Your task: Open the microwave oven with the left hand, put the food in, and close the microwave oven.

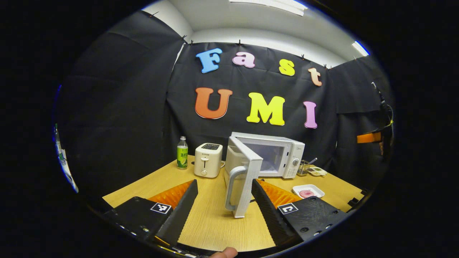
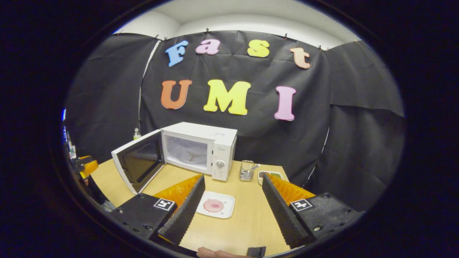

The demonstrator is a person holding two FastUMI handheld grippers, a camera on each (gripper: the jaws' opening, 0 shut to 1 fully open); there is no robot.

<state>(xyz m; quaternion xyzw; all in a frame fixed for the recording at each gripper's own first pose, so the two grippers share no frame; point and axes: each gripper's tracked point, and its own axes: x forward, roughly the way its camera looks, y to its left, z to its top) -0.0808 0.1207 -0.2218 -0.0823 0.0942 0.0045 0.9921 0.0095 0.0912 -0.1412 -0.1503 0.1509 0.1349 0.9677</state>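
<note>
Nearest in my right gripper view, the right gripper stood with its jaws wide apart over the table, the white plate carrying the pink food lying between its fingers and in front of the microwave. I judged the plate stiff, light and probably slippery, best pinched at its raised rim and kept level. In my left gripper view the left gripper was likewise spread and grasped nothing, the microwave's door swung open with its handle between the fingers, the cavity lying beyond.
</note>
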